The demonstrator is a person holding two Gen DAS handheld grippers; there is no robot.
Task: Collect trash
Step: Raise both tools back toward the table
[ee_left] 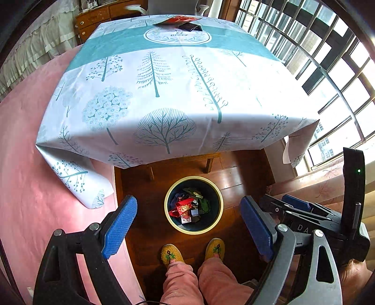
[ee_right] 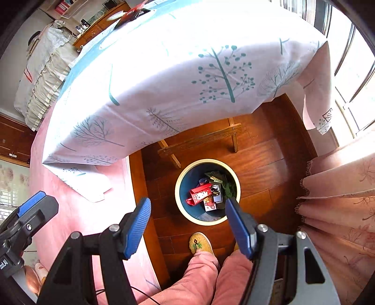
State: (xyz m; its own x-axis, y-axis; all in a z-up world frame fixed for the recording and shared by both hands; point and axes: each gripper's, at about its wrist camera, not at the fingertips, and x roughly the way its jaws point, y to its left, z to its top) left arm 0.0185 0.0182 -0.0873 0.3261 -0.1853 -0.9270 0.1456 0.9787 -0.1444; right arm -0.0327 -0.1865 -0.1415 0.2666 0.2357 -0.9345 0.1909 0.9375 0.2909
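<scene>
A round bin [ee_left: 170, 223] with a cream rim and dark blue inside stands on the wooden floor below the table's near edge; it also shows in the right wrist view [ee_right: 181, 206]. It holds several pieces of trash, among them a red packet [ee_left: 184, 207] [ee_right: 200, 193] and green scraps. My left gripper [ee_left: 188, 211] is open and empty, high above the bin. My right gripper [ee_right: 187, 207] is open and empty too, beside the left one; its body [ee_left: 304, 211] shows at the right of the left wrist view. A red wrapper [ee_left: 180, 20] and a black object [ee_left: 191, 26] lie at the table's far end.
The table [ee_left: 164, 77] carries a white and teal tree-print cloth that hangs over its edges. A pink bedspread [ee_left: 28, 164] lies to the left, pink curtains [ee_right: 339, 187] and barred windows [ee_left: 316, 58] to the right. The person's legs and yellow slippers [ee_left: 172, 254] stand just before the bin. A low wooden rack [ee_right: 201, 140] sits under the table.
</scene>
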